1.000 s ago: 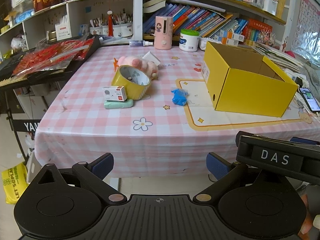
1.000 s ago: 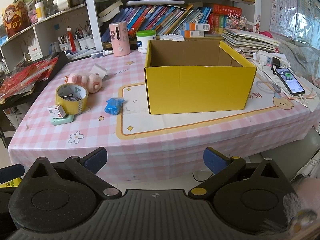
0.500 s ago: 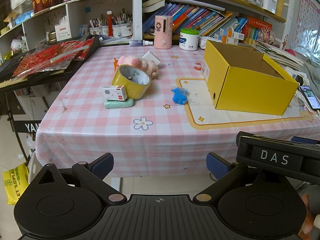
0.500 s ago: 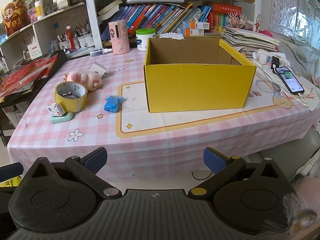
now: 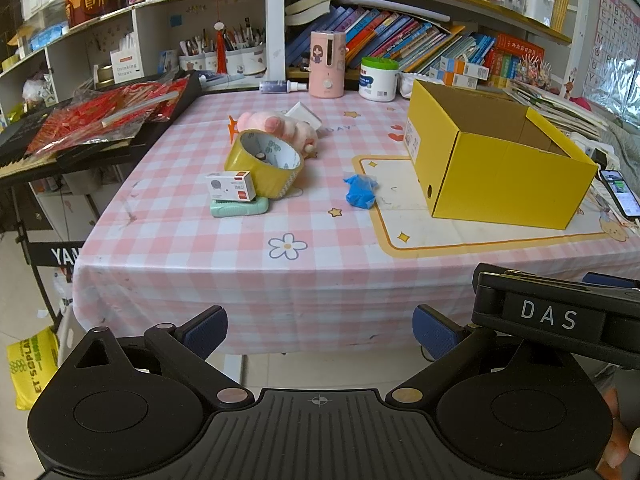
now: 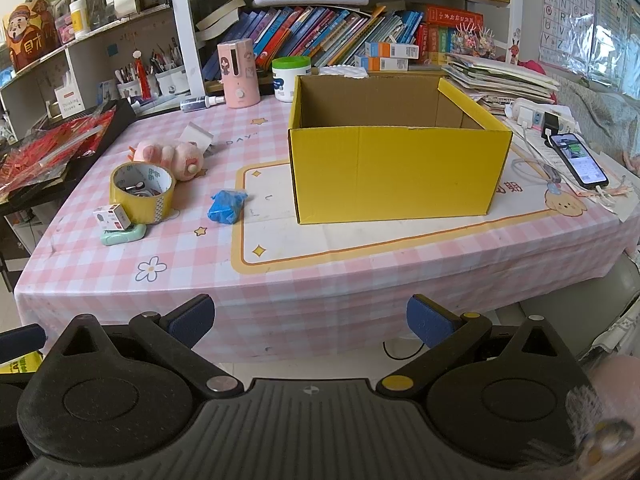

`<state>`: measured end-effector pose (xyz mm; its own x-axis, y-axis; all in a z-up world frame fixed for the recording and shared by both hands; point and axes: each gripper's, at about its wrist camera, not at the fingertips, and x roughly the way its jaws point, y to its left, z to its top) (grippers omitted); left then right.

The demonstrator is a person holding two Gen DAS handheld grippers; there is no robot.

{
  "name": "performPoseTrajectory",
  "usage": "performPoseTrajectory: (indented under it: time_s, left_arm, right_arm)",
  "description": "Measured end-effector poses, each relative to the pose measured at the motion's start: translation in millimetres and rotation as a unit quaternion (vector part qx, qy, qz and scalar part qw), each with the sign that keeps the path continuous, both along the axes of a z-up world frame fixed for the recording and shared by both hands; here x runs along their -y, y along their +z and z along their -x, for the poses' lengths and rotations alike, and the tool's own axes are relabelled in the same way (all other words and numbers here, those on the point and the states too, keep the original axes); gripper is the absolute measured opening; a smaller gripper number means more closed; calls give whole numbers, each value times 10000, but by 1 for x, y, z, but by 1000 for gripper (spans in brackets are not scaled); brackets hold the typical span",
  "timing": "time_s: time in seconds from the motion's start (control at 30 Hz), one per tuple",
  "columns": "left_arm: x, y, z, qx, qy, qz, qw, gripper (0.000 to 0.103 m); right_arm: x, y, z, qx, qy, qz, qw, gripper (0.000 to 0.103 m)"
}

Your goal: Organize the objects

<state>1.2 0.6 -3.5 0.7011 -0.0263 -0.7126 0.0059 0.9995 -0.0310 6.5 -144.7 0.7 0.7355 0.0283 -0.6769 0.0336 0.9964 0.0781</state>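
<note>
Both grippers — left gripper (image 5: 320,330) and right gripper (image 6: 310,318) — hang released and empty before the table; left of the yellow cardboard box (image 6: 396,176) lie tape roll (image 6: 143,192), plush pig (image 6: 172,156) and blue wad (image 6: 227,206).

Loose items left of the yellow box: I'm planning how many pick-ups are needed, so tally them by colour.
Pink: 1, plush toy
Yellow: 1, tape roll
Blue: 1, crumpled blue item
White: 1, small carton
Mint green: 1, flat case
Total: 5
</note>
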Motion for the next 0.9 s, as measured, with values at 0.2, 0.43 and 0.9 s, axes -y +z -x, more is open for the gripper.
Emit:
performPoseTrajectory:
  time_s: [0.2,0.43,0.9]
  left_arm:
    - [0,0,0,8,2,-14,10000,100]
    - [-1,1,1,21,-11,-21,10000,100]
    - [-5,5,-1,96,-52,-4,9999,100]
  right_arm:
    - [0,0,0,5,2,5,10000,103]
    - [-1,0,0,11,2,8,10000,103]
    - [-6,5,0,72,-12,53,10000,103]
